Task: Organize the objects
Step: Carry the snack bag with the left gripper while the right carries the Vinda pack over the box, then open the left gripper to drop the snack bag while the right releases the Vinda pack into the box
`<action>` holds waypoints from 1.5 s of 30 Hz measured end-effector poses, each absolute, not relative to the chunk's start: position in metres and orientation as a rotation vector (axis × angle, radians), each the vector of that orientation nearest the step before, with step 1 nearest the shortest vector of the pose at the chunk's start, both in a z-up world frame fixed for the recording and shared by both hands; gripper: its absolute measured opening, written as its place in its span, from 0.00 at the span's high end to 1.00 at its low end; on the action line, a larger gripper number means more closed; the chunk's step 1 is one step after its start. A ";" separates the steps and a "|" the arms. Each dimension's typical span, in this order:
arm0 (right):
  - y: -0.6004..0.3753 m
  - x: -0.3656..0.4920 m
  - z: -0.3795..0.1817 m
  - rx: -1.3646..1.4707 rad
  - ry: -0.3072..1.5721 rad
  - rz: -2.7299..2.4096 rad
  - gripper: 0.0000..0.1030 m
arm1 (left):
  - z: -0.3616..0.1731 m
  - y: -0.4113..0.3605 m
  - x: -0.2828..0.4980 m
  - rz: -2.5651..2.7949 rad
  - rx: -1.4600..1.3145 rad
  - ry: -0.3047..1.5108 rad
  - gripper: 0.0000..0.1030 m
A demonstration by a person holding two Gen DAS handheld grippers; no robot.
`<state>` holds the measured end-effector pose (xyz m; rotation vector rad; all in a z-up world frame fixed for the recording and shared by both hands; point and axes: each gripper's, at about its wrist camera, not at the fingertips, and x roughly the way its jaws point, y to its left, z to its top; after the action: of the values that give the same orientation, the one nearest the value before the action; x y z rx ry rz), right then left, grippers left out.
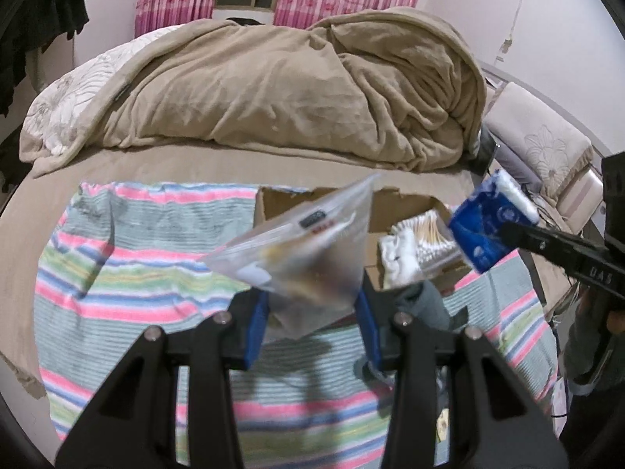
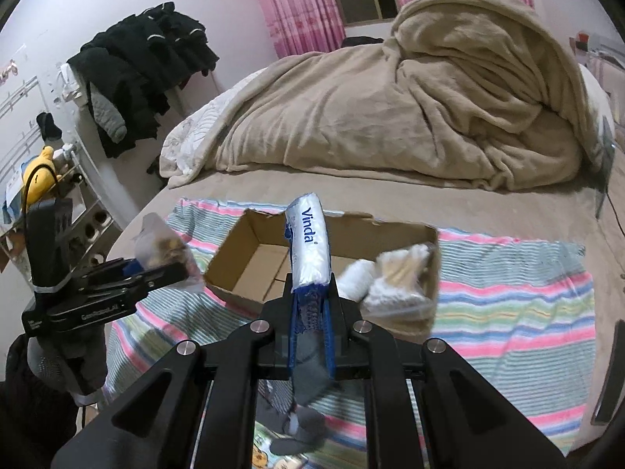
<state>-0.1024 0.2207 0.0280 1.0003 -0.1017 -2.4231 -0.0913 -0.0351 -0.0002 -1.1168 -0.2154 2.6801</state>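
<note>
The clear zip-top plastic bag (image 1: 308, 250) in my left gripper (image 1: 312, 324) is smeared by motion, so I cannot read its small label or tell what the brownish contents are. It also covers part of the open brown cardboard box (image 1: 406, 203) behind it. My right gripper (image 2: 310, 312) hides the lower end of the blue-and-white Vinda tissue pack (image 2: 308, 246). The white cotton items (image 2: 394, 277) in the box's right corner are blurred. The striped pastel towel (image 2: 508, 293) runs under my gripper frames and out of sight.
</note>
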 end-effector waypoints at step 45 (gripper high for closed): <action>0.165 -0.206 -0.046 1.233 -0.083 -2.323 0.48 | -0.029 -0.010 -0.171 2.643 -1.233 -0.072 0.33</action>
<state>-0.2060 0.1647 -0.0456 1.2326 -0.0832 -2.3228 -0.1712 -0.0097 -0.0288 -1.2328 -0.0725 2.6430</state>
